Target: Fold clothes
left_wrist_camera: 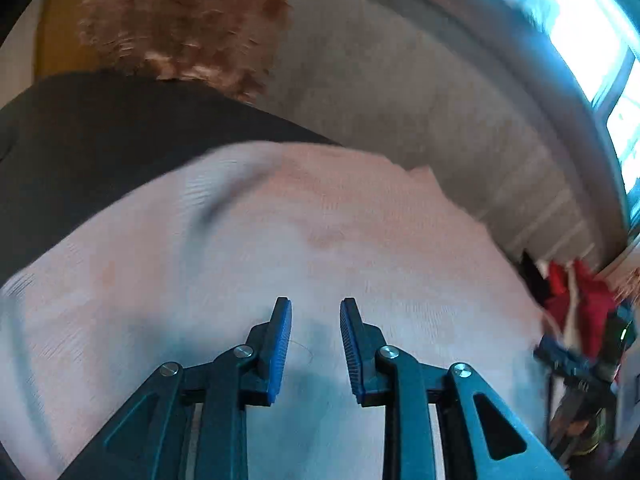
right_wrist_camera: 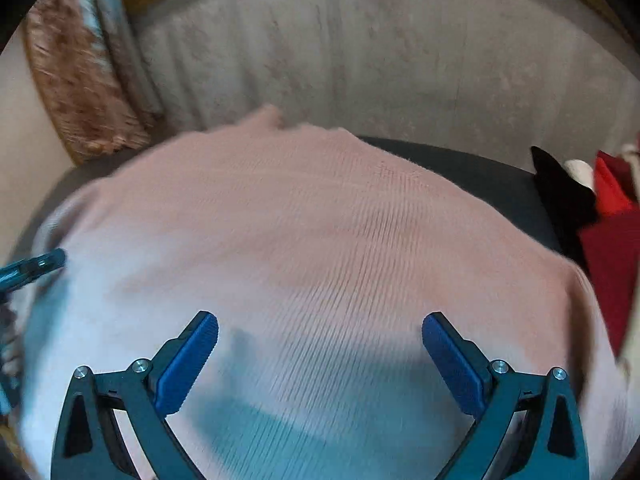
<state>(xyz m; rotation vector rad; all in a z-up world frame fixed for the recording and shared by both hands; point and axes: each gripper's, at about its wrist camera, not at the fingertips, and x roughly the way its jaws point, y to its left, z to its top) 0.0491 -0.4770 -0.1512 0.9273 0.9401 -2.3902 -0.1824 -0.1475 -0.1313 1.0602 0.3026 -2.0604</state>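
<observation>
Pink sweater (right_wrist_camera: pixel 320 240) between parted tongs (right_wrist_camera: pixel 320 328)

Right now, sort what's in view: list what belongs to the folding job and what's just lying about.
For the job:
pink ribbed garment, spread on the dark surface
left tongs, open, empty
right tongs, open, empty

Lying about:
red cloth
black cloth
brown furry blanket
grey ridged backrest

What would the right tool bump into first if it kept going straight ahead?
Most likely the pink ribbed garment spread right under and ahead of the right tool. Depth is unclear.
</observation>
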